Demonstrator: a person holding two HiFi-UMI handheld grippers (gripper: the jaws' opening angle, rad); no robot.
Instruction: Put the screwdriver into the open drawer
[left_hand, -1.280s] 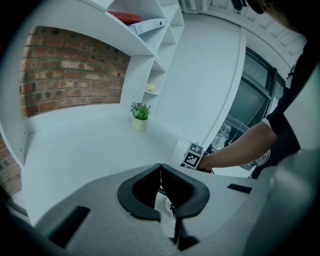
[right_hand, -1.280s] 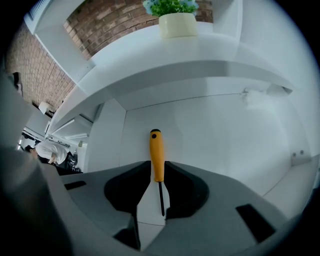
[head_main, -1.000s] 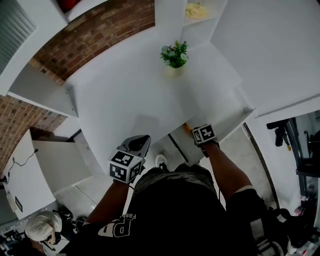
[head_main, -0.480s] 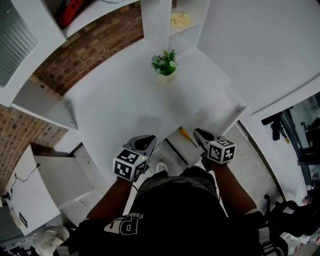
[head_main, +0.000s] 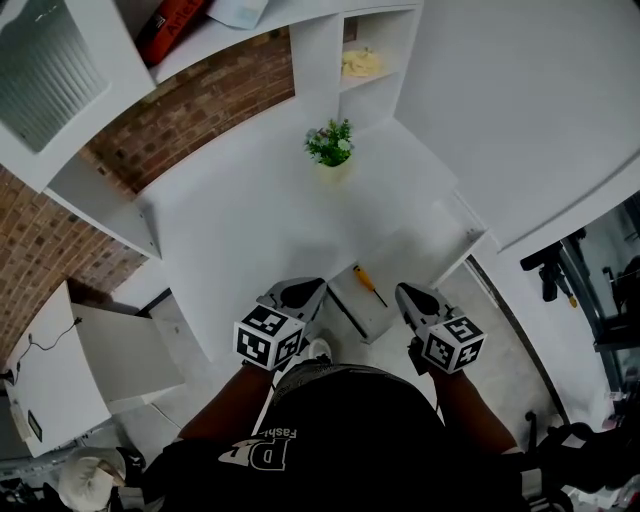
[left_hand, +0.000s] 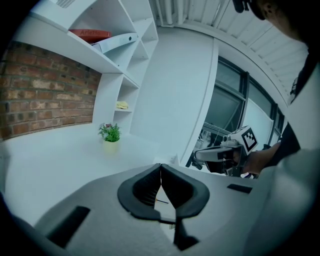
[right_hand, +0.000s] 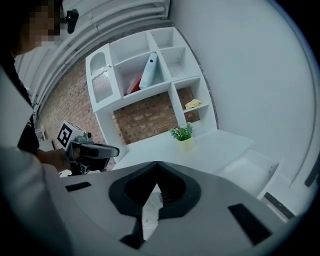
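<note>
Lying in the open drawer (head_main: 343, 300): screwdriver (head_main: 368, 285), long axis 11-to-5. Found at 3 o'clock of left tool (head_main: 310, 288), 9 o'clock of right tool (head_main: 405, 292), the nearer. Both tools pressed together, holding nothing.

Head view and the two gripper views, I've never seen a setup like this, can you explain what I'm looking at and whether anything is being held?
There is no robot here. A person holds a hand tool in each hand, the left gripper and the right gripper; the marker cubes are part of them. The head view comes from a camera on the person's head, looking steeply down. The other two pictures come from a camera riding on each gripper, looking along its jaws. Below is a white desk with a small potted plant. At its near edge is an open drawer, and an orange-handled screwdriver lies inside it. Both pairs of jaws are shut with nothing between them, so nothing is held.
</note>
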